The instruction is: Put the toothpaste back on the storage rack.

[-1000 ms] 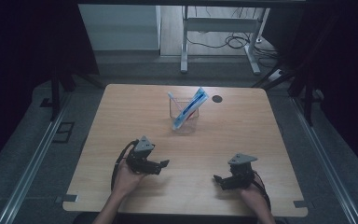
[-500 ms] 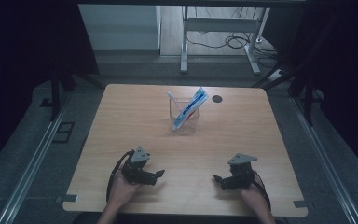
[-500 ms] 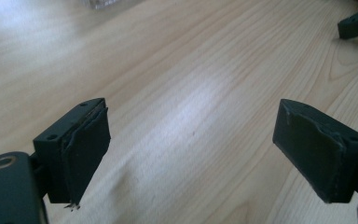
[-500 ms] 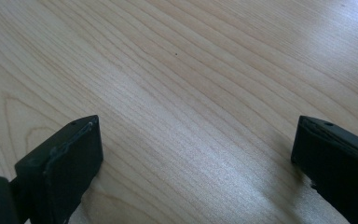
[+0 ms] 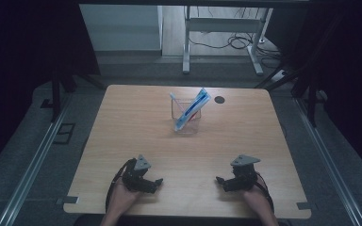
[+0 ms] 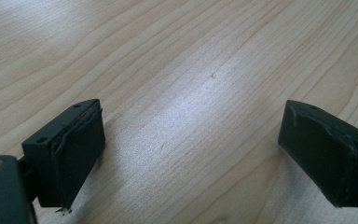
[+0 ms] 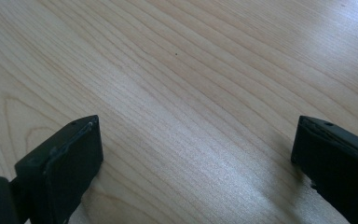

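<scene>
Your left claw (image 5: 156, 181) has drawn back toward you since a second ago and now rests low at the near edge of the counter (image 5: 122, 122); your right claw (image 5: 220, 181) stays where it was. Both stand wide open and hold nothing. I judge the placing is finished. The blue toothpaste tube (image 5: 193, 109) leans in the clear cup (image 5: 185, 117), far from you, its long axis tilted, top pointing up-right.

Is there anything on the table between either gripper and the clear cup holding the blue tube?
Nothing visible. In the high view, bare table lies between the left gripper, the right gripper and the clear cup with the blue tube. Both gripper views show open jaws over bare wood.
</scene>
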`<state>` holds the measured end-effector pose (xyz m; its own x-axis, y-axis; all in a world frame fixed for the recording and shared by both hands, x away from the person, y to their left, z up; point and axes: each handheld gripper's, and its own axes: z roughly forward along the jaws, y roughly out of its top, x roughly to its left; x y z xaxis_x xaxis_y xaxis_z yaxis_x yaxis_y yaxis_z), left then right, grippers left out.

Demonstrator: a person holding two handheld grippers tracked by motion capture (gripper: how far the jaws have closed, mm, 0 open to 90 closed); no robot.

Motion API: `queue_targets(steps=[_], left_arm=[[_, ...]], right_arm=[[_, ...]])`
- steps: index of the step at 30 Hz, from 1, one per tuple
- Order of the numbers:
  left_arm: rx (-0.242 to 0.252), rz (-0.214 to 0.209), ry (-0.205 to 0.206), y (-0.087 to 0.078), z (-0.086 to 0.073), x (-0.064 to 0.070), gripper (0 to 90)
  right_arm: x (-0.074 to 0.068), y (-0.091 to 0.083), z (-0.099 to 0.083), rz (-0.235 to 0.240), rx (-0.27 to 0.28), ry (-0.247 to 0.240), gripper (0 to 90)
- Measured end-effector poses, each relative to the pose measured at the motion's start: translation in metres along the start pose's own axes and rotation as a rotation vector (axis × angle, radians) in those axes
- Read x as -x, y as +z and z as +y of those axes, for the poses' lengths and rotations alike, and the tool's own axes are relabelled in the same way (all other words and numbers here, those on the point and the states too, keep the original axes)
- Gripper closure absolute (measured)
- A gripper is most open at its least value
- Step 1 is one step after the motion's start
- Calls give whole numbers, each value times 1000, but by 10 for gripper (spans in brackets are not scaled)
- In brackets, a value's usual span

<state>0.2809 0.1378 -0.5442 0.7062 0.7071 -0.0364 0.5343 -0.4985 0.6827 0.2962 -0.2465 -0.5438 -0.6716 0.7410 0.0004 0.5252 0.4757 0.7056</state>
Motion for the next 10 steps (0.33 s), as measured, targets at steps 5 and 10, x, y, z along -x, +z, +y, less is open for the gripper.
queue_targets(steps=[5,10], left_arm=[[-10,14,-3,1,1,1,53],[-22,27,-10,2,1,0,23]], right_arm=[[0,0,0,0,0,0,18],[0,0,0,0,0,1,18]])
